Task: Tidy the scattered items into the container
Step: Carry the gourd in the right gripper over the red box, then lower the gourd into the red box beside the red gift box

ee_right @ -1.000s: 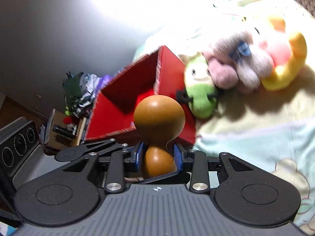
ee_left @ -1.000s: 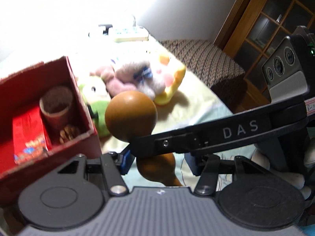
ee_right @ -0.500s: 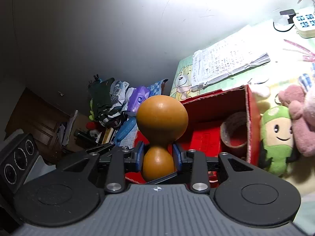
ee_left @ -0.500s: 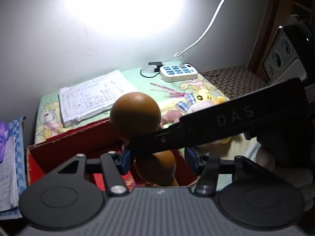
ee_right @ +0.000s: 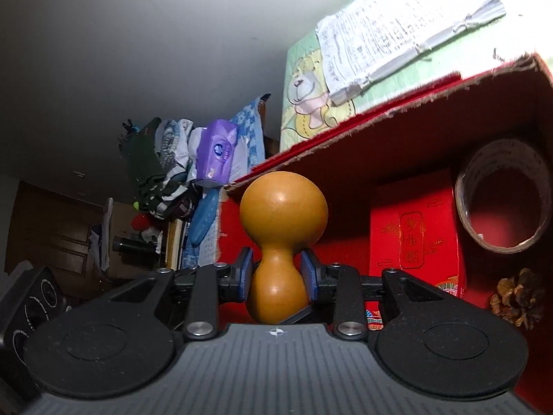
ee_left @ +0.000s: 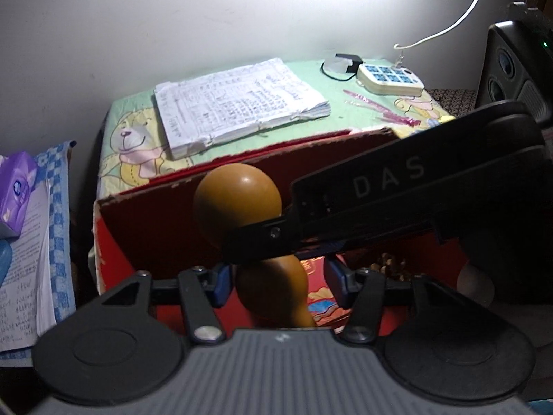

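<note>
Left gripper (ee_left: 274, 282): pads spread wide, flanking the gourd (ee_left: 238, 204) without evident contact, though the crossing tool obscures part of the gap. Right gripper (ee_right: 276, 275): pads clamped on the gourd's waist, holding it over the red box (ee_right: 432, 131), tape roll (ee_right: 503, 204) at 2 o'clock.

Both wrist cameras look from close above into the red box (ee_left: 166, 228) (ee_right: 414, 159), sharing its far wall and the gourd (ee_left: 238, 200) (ee_right: 283, 214).

A bed with a pale green cartoon-bear sheet (ee_left: 131, 128) carries a stapled white paper stack (ee_left: 238, 100), a red cardboard box (ee_left: 166, 221) and a white keypad (ee_left: 390, 77) at its far right corner.
</note>
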### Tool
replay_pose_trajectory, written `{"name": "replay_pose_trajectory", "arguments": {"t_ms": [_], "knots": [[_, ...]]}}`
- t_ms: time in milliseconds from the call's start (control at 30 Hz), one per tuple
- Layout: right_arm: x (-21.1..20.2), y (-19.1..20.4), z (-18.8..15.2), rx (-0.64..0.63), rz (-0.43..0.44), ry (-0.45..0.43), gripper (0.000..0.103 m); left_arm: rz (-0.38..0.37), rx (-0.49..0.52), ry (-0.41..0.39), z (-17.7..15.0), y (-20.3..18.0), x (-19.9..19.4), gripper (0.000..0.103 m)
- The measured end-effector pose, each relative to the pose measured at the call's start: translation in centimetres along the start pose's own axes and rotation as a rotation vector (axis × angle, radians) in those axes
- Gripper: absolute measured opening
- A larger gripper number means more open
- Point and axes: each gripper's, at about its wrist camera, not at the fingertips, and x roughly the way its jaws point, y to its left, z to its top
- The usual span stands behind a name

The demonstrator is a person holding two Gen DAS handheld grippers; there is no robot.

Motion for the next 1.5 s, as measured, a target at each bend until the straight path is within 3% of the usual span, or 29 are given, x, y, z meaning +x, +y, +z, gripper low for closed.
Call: {"name": "replay_pose_trajectory", "arguments": {"t_ms": [367,467,633,900,1167,1500], "knots": [[3.9,-3.0,0.2,0.108,-0.108,0.085,0.033,0.013,0.001,0.185,-0.6,2.3,5.3,0.056],[4.1,-3.4,0.3,0.131,-0.122,0.103,0.033,0.038,0.024,0.224,-0.6,2.0,5.9,0.062],[4.1,-3.2,0.1,0.121,-0.178,0.092,0.03,0.051,0.001,0.242,-0.7,2.1,6.2,0.076],[3.9,-3.5,-0.1,0.118,-0.176,0.082,0.03,0.035,-0.01,0.238,-1.0,2.3,5.9,0.076],[3.0,-3.0,-0.5,0.085,-0.126,-0.002,0.03,0.032,0.03,0.233,-1.4,1.8,5.6,0.076],[2.5,-3.9,-0.5,0.142,-0.092,-0.03,0.03,0.035,0.042,0.234,-1.7,1.5,5.1,0.076]]}}
